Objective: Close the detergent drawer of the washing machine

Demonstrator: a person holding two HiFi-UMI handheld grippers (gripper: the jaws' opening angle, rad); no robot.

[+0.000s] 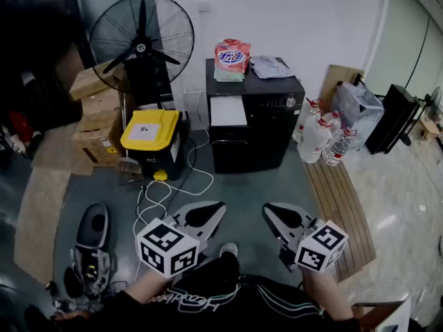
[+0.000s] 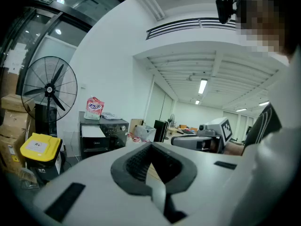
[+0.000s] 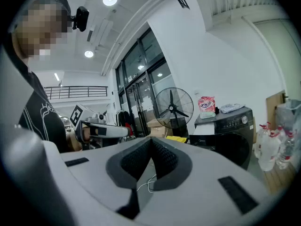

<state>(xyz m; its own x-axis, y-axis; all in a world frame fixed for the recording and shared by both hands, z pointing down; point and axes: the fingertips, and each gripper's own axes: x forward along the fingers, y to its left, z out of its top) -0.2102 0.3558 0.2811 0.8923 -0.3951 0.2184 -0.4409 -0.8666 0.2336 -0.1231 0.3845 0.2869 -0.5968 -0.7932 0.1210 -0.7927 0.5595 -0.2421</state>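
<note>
Head view: detergent drawer [image 1: 228, 111] stands pulled out of the black washing machine [image 1: 263, 126]; its contents are unreadable. A detergent bag [image 1: 232, 59] sits on top. The left gripper [image 1: 219, 207] and right gripper [image 1: 267, 210] are well apart from it.
Left gripper view: jaws together, empty.
Right gripper view: jaws together, empty.

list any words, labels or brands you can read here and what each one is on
Nothing reads clearly.
Detergent bag on the washing machine: blue print, too blurred to read.
White label on the yellow-lidded bin: too small.
Shirt print: illegible.
</note>
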